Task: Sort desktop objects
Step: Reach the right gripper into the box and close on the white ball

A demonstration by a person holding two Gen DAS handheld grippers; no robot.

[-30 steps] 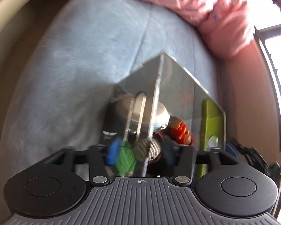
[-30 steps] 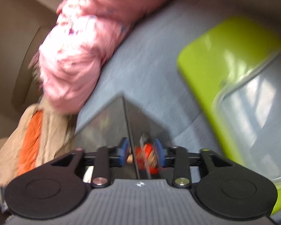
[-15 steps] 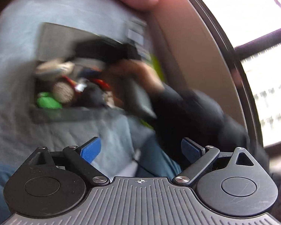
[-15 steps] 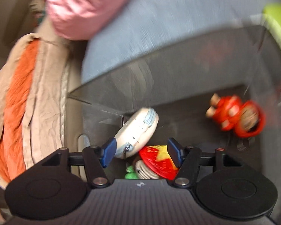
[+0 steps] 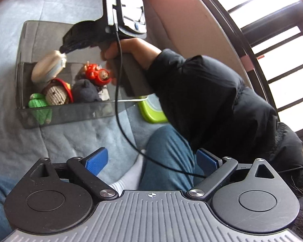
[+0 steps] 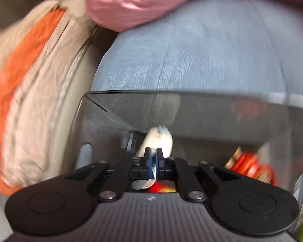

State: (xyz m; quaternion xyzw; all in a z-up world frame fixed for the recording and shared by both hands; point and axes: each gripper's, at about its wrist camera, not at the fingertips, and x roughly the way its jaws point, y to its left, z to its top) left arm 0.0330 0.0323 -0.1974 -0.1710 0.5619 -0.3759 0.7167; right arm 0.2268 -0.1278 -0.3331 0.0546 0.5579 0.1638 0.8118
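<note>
The white and blue pouch (image 6: 158, 141) is round and soft. The right gripper (image 6: 153, 160) pinches its edge inside the clear box (image 5: 70, 115). At 5 o'clock lies a red toy (image 5: 97, 74). The left gripper (image 5: 151, 160) has fingers spread wide.

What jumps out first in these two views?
The smoky clear bin on the blue-grey cushion, packed with small toys. The right gripper reaches into it, jaws shut on the pale oval toy at the bin's left end. The left gripper hangs back, jaws wide and empty above the person's jeans.
</note>
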